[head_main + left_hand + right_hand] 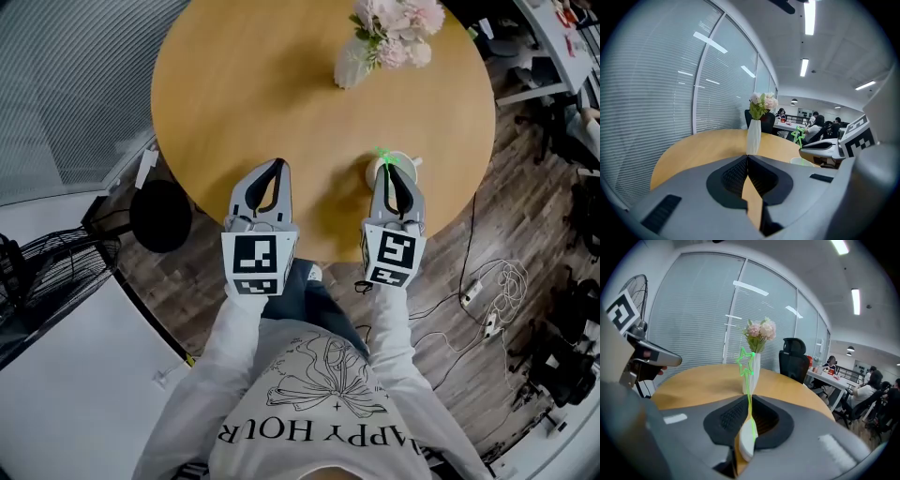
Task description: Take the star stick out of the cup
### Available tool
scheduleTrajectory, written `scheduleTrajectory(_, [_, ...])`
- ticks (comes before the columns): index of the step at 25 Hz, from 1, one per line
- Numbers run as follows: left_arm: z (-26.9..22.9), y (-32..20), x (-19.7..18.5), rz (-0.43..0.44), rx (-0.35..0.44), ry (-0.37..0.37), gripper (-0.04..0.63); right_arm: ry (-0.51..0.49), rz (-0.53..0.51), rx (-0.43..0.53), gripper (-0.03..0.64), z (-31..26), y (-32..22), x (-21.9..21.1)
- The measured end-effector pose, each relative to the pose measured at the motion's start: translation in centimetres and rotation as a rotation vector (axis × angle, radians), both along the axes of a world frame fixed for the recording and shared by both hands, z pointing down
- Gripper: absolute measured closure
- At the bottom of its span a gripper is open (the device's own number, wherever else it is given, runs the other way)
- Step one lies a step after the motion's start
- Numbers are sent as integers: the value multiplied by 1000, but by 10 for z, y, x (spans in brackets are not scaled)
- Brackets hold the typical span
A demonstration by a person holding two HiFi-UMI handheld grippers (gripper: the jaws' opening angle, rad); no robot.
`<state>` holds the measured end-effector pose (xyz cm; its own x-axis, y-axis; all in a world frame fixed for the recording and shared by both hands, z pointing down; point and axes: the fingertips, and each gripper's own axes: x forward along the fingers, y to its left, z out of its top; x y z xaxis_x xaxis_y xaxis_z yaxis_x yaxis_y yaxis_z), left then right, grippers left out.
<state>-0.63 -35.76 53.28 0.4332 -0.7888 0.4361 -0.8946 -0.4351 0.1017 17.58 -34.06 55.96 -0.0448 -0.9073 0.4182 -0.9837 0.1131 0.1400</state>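
Dark plank flooring (469, 309) with loose cables (487, 291) lies nearest, under the person's sleeves at six o'clock; above it comes the near edge of a round table (281, 84), smooth honey-coloured wood with a matte sheen.

The left gripper (275, 165) hovers over that edge at about seven o'clock on the tabletop; its ribbed black pads meet with nothing between them. The right gripper (390, 169) sits at about five o'clock, its jaws pinched on the star stick (745, 363); this is a thin, glossy, translucent green rod topped by an outlined five-point star. The rod rises nearly upright from the jaws, and its lower end looks to be inside the cup (411, 165) directly below, so it is judged not yet out. The cup is small, white, round-rimmed and probably light.

Several things could go wrong from here. The slick, narrow rod could slide or swivel in the pads if the clamp is weak. A slanted pull could scrape the rim and drag or tip the cup, which stands close to the table's edge. A hard sideways tug could bend the rod.

Further off, at one o'clock, a ribbed white vase (352, 67) holds soft pink flowers (398, 23). Beyond it are slatted blinds and an office with seated people.
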Motion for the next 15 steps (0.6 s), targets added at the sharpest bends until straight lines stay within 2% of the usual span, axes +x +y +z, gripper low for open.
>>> scheduleTrajectory(6, [-21, 1, 13, 32, 44, 10, 589, -50, 66, 59, 592, -21, 5, 20])
scheduleTrajectory(15, [-60, 5, 30, 51, 111, 29, 589, -90, 112, 151, 594, -63, 18, 41])
